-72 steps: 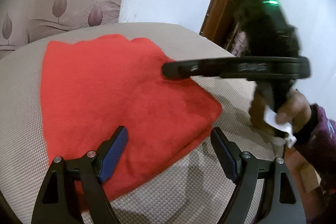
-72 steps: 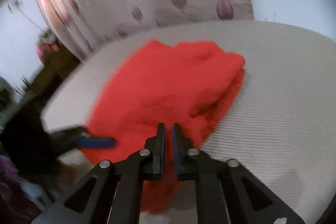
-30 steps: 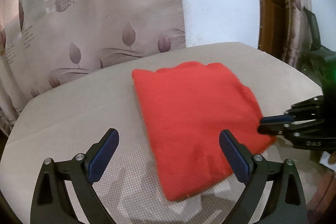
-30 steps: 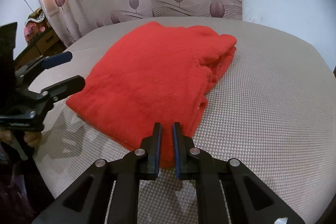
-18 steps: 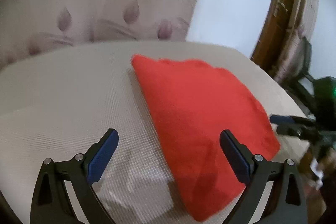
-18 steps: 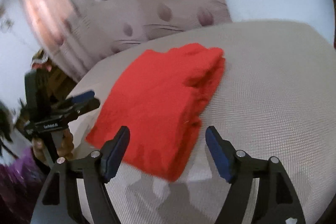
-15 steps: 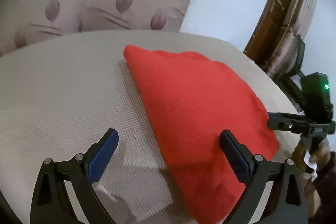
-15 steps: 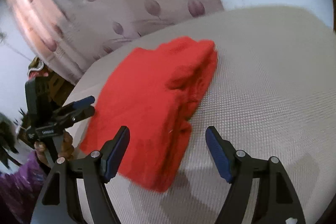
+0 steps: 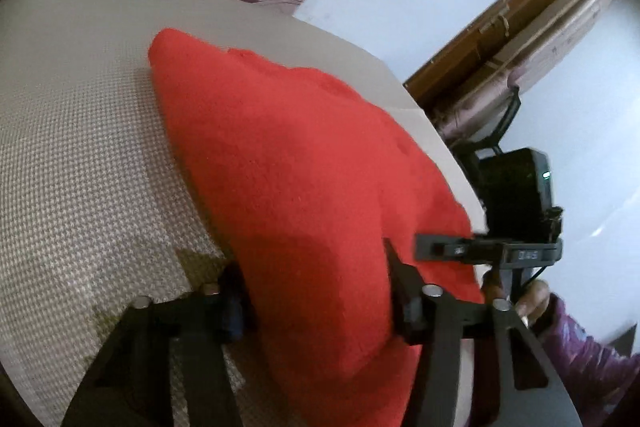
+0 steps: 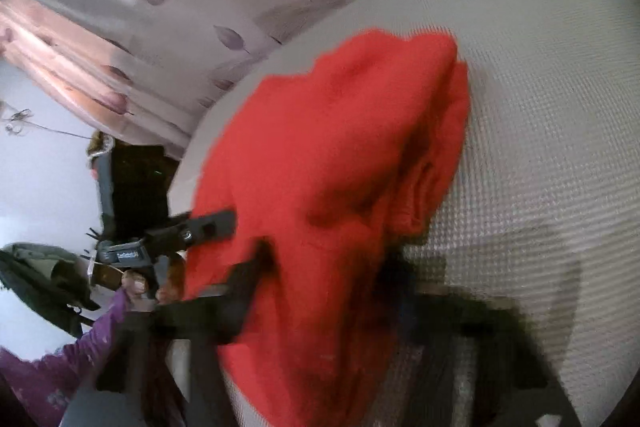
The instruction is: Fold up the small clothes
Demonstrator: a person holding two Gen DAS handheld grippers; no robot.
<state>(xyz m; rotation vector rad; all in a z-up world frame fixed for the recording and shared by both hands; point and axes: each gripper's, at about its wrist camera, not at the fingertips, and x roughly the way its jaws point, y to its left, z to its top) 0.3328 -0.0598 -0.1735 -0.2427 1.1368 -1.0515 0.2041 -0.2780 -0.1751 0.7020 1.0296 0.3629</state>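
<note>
A folded red cloth [image 9: 280, 167] lies on a beige woven surface [image 9: 80, 155]. My left gripper [image 9: 316, 287] straddles its near corner. The jaws are closing, and the cloth bulges up between the fingers and fills the gap. In the blurred right wrist view the same red cloth [image 10: 340, 131] bunches between the fingers of my right gripper [image 10: 330, 267], whose jaws are also closing on it. Each gripper shows in the other's view at the cloth's edge: the right gripper [image 9: 448, 251] and the left gripper [image 10: 208, 227].
A leaf-patterned curtain [image 10: 160, 7] hangs behind the surface. A brown door frame [image 9: 500, 27] stands to the right. A hand [image 9: 532, 299] with a purple sleeve [image 9: 580, 359] holds the right gripper beyond the surface's edge [image 9: 452, 155]. Bare beige surface [image 10: 540, 107] lies beside the cloth.
Both grippers have moved in and down onto the near edge of the cloth. Their wide-open jaws have narrowed around it, and the cloth now bunches between the fingers.
</note>
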